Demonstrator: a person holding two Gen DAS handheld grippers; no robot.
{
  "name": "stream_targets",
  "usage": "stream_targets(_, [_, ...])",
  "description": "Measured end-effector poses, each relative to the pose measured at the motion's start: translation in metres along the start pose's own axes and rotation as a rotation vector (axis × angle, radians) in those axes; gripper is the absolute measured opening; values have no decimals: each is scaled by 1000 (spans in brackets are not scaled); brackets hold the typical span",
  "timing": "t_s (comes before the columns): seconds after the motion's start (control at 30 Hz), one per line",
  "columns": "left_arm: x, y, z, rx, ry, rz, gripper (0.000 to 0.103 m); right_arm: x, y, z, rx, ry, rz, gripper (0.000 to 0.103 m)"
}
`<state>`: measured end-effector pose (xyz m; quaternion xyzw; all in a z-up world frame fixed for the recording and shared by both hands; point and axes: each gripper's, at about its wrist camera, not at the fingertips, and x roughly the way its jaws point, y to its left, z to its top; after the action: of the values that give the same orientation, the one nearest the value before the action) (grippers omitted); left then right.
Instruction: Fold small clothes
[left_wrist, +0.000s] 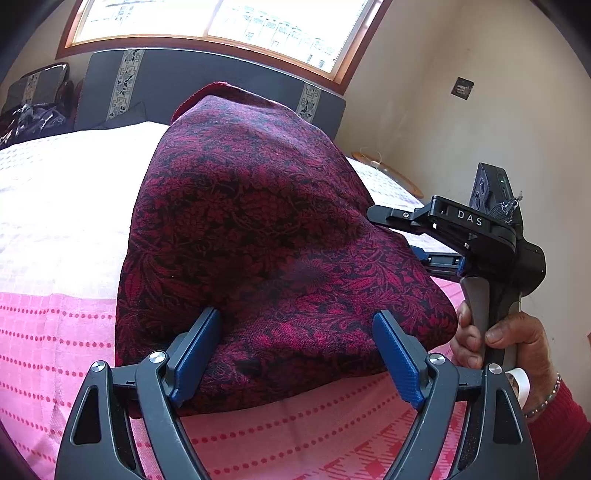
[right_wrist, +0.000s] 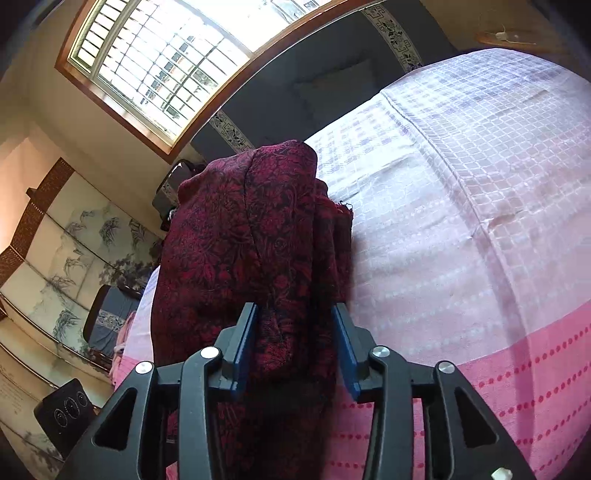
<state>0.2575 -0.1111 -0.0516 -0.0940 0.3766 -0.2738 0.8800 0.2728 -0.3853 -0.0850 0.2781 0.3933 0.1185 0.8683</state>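
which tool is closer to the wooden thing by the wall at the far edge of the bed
Right. The right tool holds the maroon cloth on the side toward the wooden piece; the left tool sits open at the cloth's near edge.

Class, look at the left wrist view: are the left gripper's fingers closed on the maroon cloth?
No: the left gripper stands wide open, the maroon floral cloth lying loose between its blue pads.

Garment (left_wrist: 266, 236): matt woven cloth, dark red floral pattern, frayed edge in right wrist view. Bedspread (left_wrist: 55, 332): matt woven cloth, checked texture. Left gripper (left_wrist: 295, 354): matt black plastic, ribbed blue pads, shiny metal pins. Window frame (right_wrist: 122, 114), upper left: varnished wood.
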Motion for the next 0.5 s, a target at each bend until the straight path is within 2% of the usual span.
stream_targets(0.03, [0, -1, 0, 0, 0, 0, 84, 0, 0, 0, -4, -1, -9, 83])
stream_targets(0.2, [0, -2, 1, 1, 0, 3, 84, 15, 0, 7, -9, 61, 54, 83])
stream_targets(0.43, [0, -9, 1, 10, 0, 22, 84, 54, -6, 26, 59, 169, 227, 83])
stream_targets(0.5, [0, -11, 1, 11, -1, 28, 84, 58, -1, 26, 15, 177, 222, 83])
